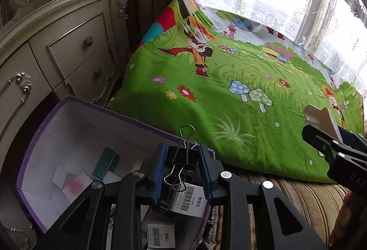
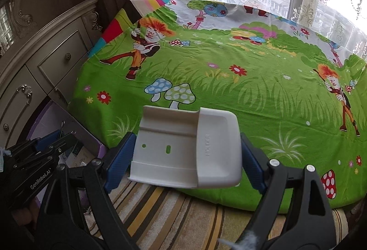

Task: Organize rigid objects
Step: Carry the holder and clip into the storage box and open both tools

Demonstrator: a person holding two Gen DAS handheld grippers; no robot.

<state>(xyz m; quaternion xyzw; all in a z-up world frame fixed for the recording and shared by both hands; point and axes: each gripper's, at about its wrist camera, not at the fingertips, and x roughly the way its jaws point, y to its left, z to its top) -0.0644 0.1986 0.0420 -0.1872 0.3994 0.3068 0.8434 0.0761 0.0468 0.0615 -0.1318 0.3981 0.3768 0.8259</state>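
A bright green cartoon-print cloth (image 2: 229,94) covers the table. Beside it an open purple cardboard box (image 1: 75,126) holds barcode-labelled cartons (image 1: 191,201), their small print unreadable. The right gripper (image 2: 187,156) clamps a white plastic holder (image 2: 187,146) embossed "HOLDER" above the striped rug (image 2: 172,215). The left gripper (image 1: 182,165), marked "GenRobot.AI", pinches a black metal binder clip (image 1: 182,156) over the box.

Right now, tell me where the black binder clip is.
Left wrist view, bottom centre: the black binder clip sits clamped in the left gripper, above the purple box.
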